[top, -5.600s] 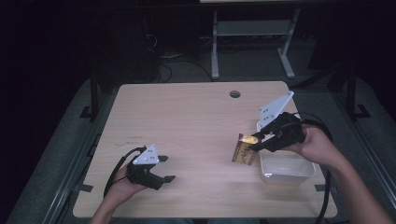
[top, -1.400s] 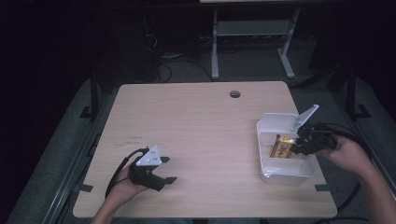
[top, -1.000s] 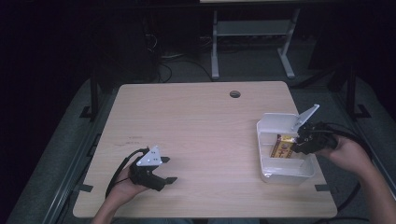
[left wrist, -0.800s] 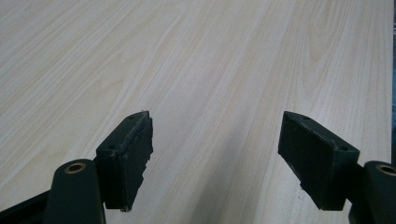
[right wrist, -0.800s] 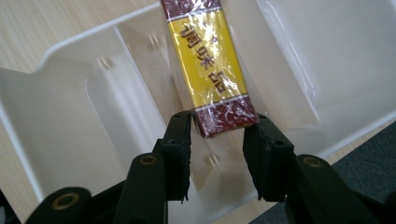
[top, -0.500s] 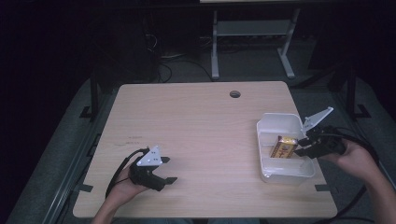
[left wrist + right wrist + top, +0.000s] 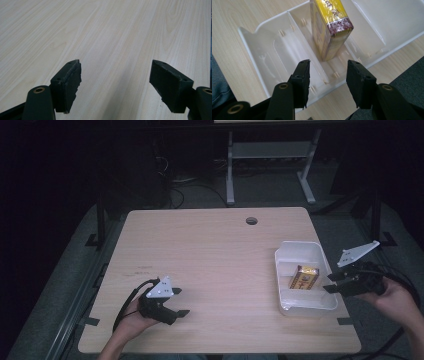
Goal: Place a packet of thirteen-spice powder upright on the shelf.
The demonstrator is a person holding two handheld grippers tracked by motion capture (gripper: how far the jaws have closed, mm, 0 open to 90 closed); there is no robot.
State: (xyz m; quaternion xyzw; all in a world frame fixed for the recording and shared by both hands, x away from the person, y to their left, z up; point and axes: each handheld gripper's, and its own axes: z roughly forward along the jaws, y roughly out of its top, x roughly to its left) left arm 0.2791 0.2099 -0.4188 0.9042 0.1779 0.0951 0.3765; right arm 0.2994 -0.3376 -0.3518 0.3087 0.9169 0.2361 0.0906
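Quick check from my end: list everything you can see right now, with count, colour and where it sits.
table: one, light wood, centre of the high view.
cable hole: one, dark, far edge of the table.
tray: one, white plastic with dividers, right side of the table.
box: one, yellow with a dark end, in the tray's middle compartment.
metal stand: one, grey, on the floor beyond the table.
left gripper: one, black, open, near left of the table.
right gripper: one, black, open, at the tray's right rim.
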